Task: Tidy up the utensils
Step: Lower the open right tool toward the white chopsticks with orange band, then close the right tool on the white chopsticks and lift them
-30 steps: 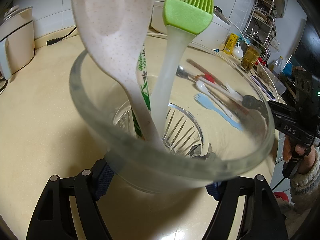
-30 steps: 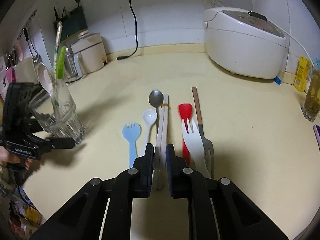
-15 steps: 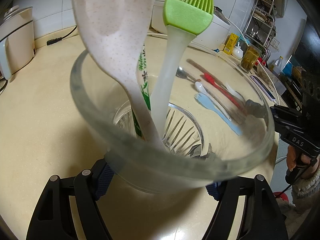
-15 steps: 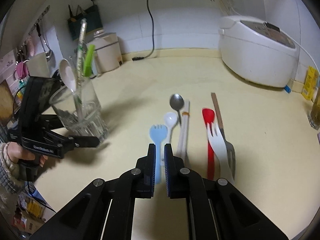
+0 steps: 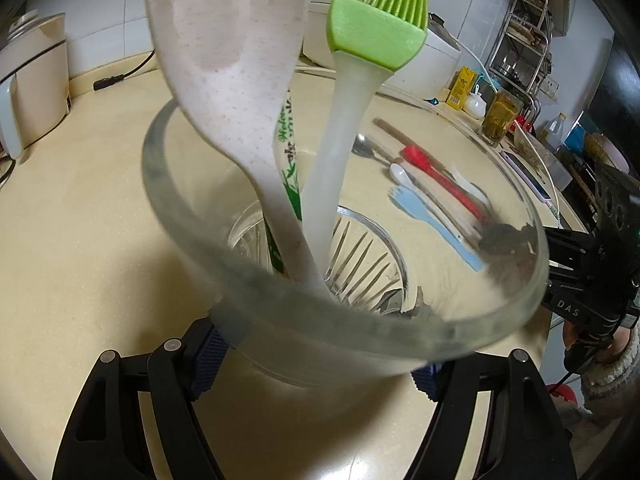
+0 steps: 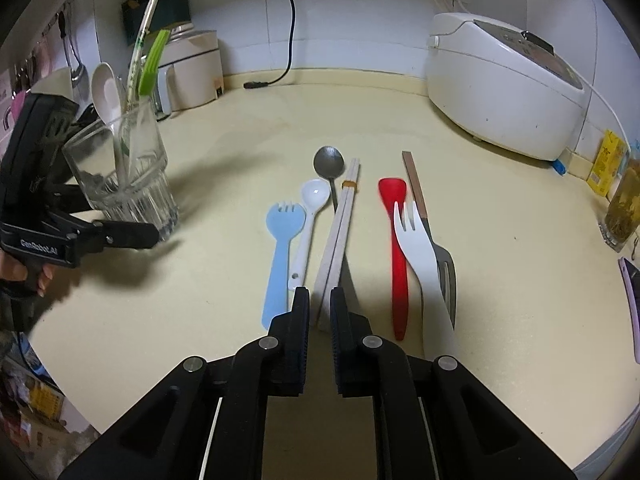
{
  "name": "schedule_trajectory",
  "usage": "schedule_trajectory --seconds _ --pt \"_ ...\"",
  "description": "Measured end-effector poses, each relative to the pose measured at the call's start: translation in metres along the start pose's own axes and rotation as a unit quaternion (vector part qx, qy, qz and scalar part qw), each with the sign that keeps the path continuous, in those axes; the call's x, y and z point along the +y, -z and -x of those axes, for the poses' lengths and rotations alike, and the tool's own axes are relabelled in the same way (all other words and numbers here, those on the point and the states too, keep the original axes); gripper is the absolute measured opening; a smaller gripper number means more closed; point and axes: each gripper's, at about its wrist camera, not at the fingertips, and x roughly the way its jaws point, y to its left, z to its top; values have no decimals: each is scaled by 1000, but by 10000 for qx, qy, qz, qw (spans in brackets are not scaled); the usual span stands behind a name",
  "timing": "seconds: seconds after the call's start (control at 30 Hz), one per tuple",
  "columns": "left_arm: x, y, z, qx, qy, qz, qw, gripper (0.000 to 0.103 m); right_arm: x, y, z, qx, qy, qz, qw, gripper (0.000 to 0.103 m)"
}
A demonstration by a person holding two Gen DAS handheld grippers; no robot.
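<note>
Cream worktop (image 6: 500,240) carries, from left, a ribbed glass (image 6: 124,172) clamped in the left hand-held gripper (image 6: 120,236), then a row of utensils; the right hand-held gripper (image 6: 319,300), nearly closed, straddles the paired chopsticks' (image 6: 338,236) near end, grip uncertain.

Ribbed glass tumbler (image 6: 124,176) stands upright, holding speckled white spoon (image 5: 224,60), green silicone brush (image 5: 376,24) and wrapped chopsticks (image 6: 140,28). On the countertop, side by side: blue spork (image 6: 280,248), white spoon (image 6: 310,216), metal spoon (image 6: 329,164), banded chopsticks (image 6: 340,232), red spatula (image 6: 396,248), white fork (image 6: 420,264), wooden-handled fork (image 6: 430,236).
</note>
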Motion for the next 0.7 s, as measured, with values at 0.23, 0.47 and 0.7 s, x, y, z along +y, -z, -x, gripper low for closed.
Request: schedule_trajectory --seconds 0.23,0.47,0.7 --pt "0 0 0 -1 2 1 10000 79 5 1 -1 2 -60 81 9999 18" --pt "0 0 0 1 -3 -2 10000 79 3 4 -1 -54 -46 50 10000 15" --pt "0 0 0 1 -4 -4 10000 79 2 7 8 -70 -188 -156 9997 15"
